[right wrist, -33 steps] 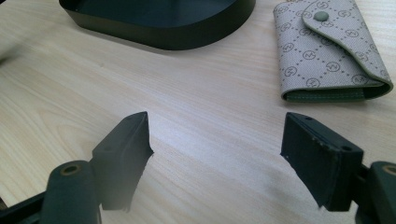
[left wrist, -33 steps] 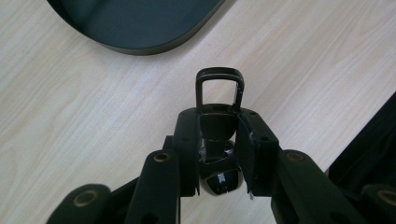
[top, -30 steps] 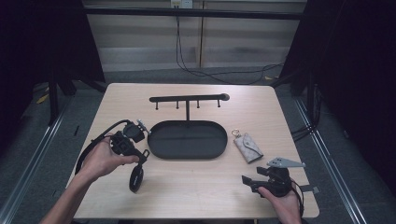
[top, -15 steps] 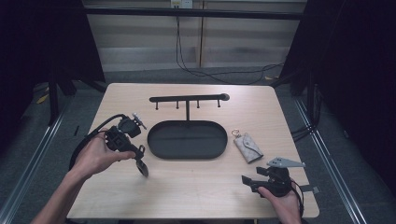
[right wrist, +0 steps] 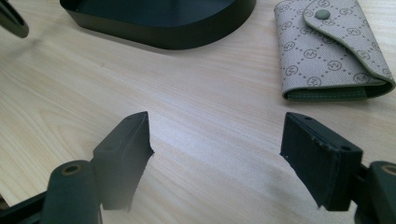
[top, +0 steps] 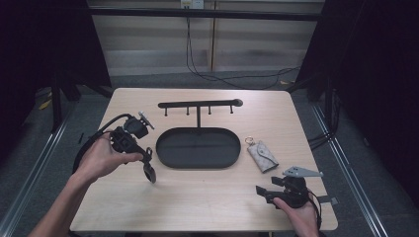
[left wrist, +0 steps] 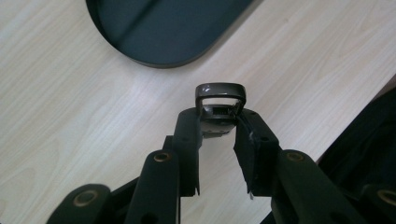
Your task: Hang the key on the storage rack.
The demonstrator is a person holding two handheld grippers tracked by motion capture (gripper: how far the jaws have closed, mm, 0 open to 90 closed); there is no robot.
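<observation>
Two grippers: both over the wooden table (top: 207,197).
Left gripper (top: 148,168): pinches a dark key fob (left wrist: 219,105), lifted beside the black oval tray (top: 197,148).
Key pouch (top: 263,156): right of tray.
Right gripper (right wrist: 217,154): spread, holding nothing.

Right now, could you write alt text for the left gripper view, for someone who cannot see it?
Two black jaws of the left gripper are clamped on a small dark car key fob, its loop end pointing away, held above a pale wooden table. The rounded end of a black oval tray lies on the table beyond it.
</observation>
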